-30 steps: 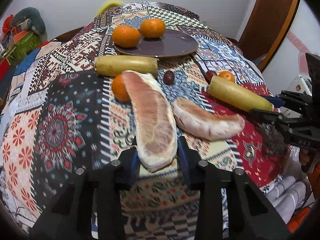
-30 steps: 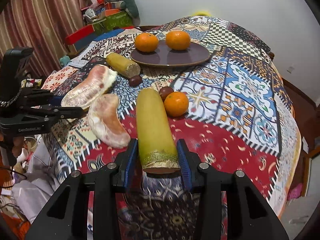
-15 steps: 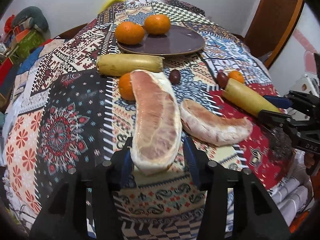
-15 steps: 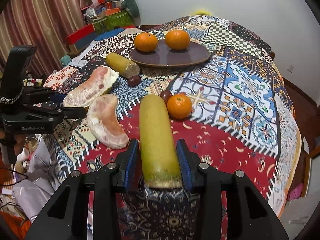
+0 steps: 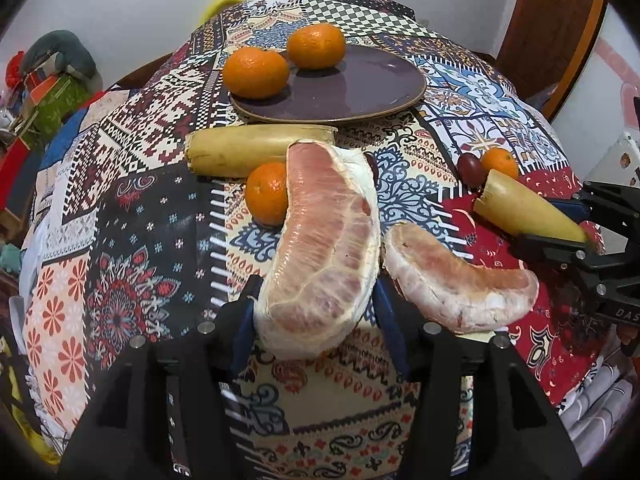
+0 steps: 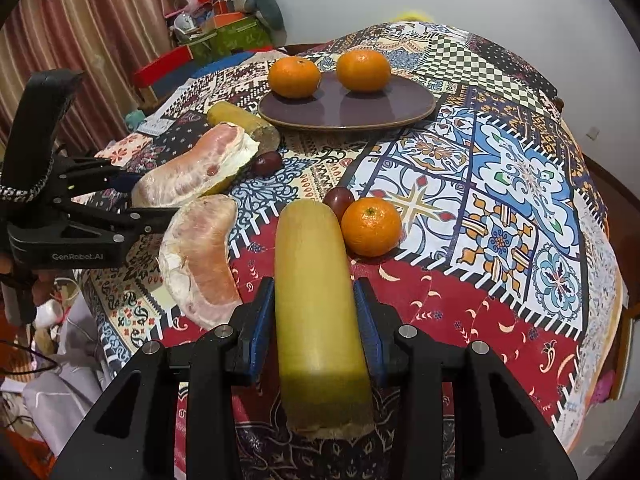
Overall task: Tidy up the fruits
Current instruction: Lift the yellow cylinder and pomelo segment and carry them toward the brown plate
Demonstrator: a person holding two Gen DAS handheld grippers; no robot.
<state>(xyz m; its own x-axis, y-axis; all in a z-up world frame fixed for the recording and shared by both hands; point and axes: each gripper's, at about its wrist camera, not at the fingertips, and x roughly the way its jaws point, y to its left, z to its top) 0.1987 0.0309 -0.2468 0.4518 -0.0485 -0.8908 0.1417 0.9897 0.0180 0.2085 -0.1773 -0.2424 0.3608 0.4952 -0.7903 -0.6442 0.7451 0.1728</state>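
Observation:
A long peeled pomelo segment (image 5: 324, 240) lies on the patterned cloth between the fingers of my left gripper (image 5: 316, 284). Its jaws are opening and the pads stand just off the fruit. A second pomelo segment (image 5: 456, 284) rests to its right. My right gripper (image 6: 314, 286) straddles a yellow-green cane stalk (image 6: 316, 300) that lies on the cloth. Its pads sit close on both sides without clamping. A purple plate (image 5: 360, 88) at the back carries two oranges (image 5: 256, 72).
Another cane stalk (image 5: 256, 150) lies before the plate, with a loose orange (image 5: 266, 192) against the long segment. A small orange (image 6: 370, 226) and a dark round fruit (image 6: 338, 200) sit at the held stalk's far end. The cloth drops off at the near edge.
The left jaws have spread apart around the pomelo segment and that gripper has crept forward along it. The right gripper slid forward over the stalk, whose near end now reaches past the pads.

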